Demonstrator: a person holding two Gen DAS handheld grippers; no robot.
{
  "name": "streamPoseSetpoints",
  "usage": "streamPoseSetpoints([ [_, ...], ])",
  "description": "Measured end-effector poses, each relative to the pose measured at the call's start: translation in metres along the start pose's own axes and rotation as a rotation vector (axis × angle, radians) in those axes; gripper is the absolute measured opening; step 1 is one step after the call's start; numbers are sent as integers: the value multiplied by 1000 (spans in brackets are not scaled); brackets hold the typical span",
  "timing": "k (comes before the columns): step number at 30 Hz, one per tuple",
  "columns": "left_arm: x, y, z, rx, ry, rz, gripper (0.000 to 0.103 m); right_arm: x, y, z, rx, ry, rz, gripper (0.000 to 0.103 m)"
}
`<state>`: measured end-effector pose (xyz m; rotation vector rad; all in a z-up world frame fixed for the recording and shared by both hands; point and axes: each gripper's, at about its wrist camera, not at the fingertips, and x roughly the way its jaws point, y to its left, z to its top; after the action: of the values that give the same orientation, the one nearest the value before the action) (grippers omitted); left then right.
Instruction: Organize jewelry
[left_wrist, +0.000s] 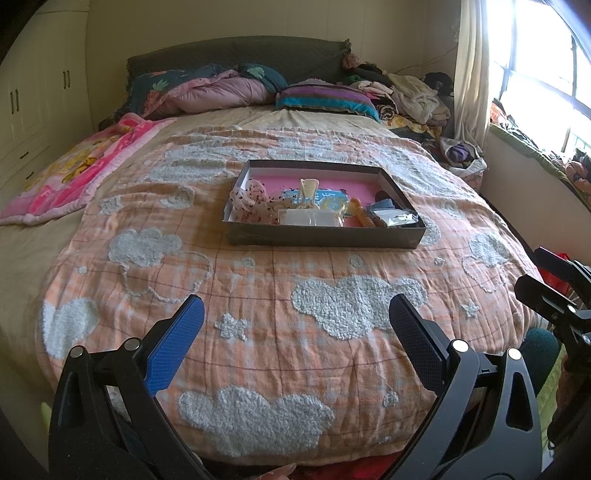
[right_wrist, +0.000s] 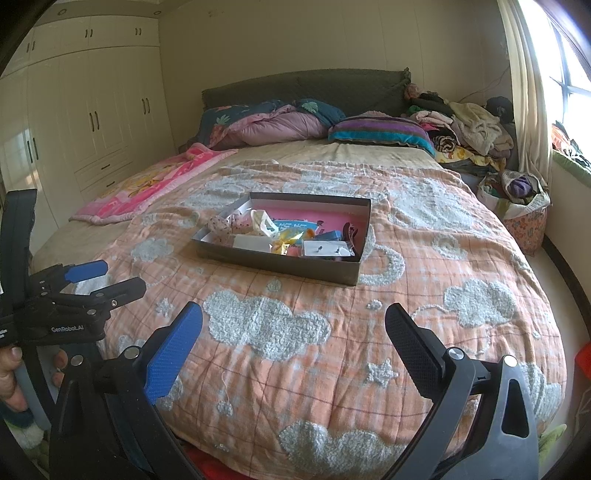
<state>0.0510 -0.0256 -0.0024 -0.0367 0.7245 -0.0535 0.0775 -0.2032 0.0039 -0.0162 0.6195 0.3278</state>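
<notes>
A shallow dark box (left_wrist: 325, 236) with a pink floor sits in the middle of the bed. It also shows in the right wrist view (right_wrist: 273, 262). Inside lie small packets, a cream hair clip (left_wrist: 308, 192), a spotted scrunchie (left_wrist: 247, 197), an orange twisted piece (left_wrist: 364, 216) and a clear bag with earrings (right_wrist: 327, 249). My left gripper (left_wrist: 295, 317) is open and empty over the near part of the bedspread, well short of the box. My right gripper (right_wrist: 293, 319) is open and empty, also short of the box.
The orange bedspread with grey clouds (left_wrist: 258, 325) covers the bed. Pillows and a pink quilt (left_wrist: 221, 92) lie at the headboard, a clothes pile (left_wrist: 410, 96) at the far right, a pink blanket (left_wrist: 74, 166) at the left. Wardrobes (right_wrist: 92, 110) stand left, a window (left_wrist: 535, 74) right.
</notes>
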Motion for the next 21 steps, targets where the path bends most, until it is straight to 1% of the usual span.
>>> streamPoseSetpoints([
  [10, 0, 1, 0, 3, 2, 4, 94, 0, 1, 0, 0, 1, 0, 99],
  [16, 1, 2, 0, -11, 13, -14, 94, 1, 0, 0, 5, 2, -5, 99],
  [19, 6, 4, -1, -28, 26, -3, 94, 3, -4, 0, 15, 7, -11, 99],
  [21, 11, 6, -1, -39, 35, 25, 94, 6, -9, 0, 26, 9, -20, 99],
])
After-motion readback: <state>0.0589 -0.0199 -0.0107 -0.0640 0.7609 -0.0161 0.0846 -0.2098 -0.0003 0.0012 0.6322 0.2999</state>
